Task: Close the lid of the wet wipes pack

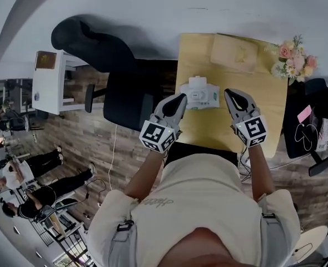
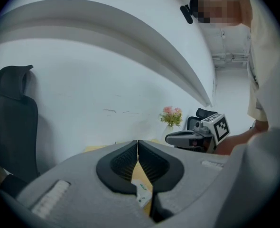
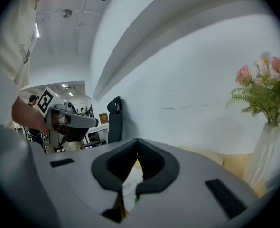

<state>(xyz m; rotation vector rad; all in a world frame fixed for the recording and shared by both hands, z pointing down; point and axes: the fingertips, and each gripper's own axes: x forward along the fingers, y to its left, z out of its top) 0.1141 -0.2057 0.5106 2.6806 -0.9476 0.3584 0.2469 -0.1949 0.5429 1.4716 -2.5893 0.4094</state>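
The white wet wipes pack (image 1: 200, 93) with green print lies on the pale wooden table (image 1: 193, 54), near its front edge. I cannot tell how its lid stands. My left gripper (image 1: 180, 99) hovers just left of the pack, jaws shut and empty. My right gripper (image 1: 229, 93) hovers just right of it, also shut on nothing. In the left gripper view the jaws (image 2: 138, 144) meet, and a sliver of the pack (image 2: 143, 194) shows below them. The right gripper view shows its jaws (image 3: 137, 142) pressed together, with a pale bit of the pack (image 3: 129, 184) under them.
A beige cushion-like box (image 1: 234, 53) sits at the table's back, and a flower bouquet (image 1: 294, 60) stands at the back right. A black office chair (image 1: 125, 96) stands left of the table, a white cabinet (image 1: 49, 82) farther left. People stand at the far left.
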